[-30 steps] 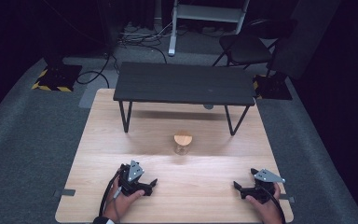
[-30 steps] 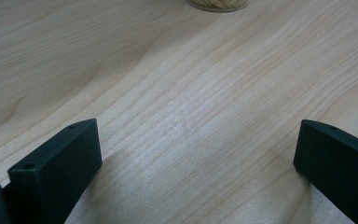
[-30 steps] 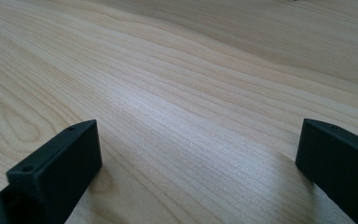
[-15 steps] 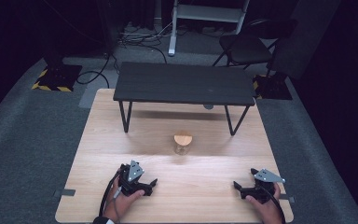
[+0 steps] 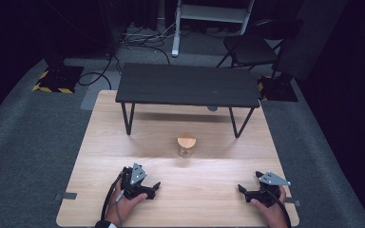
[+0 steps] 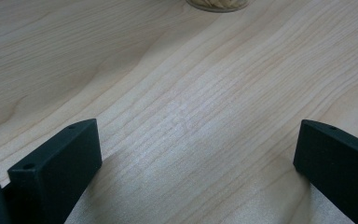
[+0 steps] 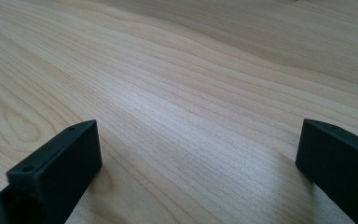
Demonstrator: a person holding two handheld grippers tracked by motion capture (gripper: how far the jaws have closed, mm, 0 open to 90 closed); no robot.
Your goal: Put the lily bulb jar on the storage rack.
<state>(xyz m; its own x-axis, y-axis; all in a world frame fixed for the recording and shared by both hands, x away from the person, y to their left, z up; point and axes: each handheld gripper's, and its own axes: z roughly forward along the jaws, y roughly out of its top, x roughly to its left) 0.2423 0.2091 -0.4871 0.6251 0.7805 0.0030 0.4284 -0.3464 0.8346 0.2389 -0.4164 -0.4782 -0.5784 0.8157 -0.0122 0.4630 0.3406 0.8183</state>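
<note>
Near the front edge of the light wooden table (image 5: 100,142), the left gripper (image 5: 153,188) and right gripper (image 5: 242,190) rest with jaws spread wide, empty. The small clear jar with a round wooden lid (image 5: 186,145) stands upright mid-table, ahead and between them, nearer the left gripper, before the low black bench (image 5: 187,85).

small jar (image 5: 186,146), wood lid, upright, mid table
</note>
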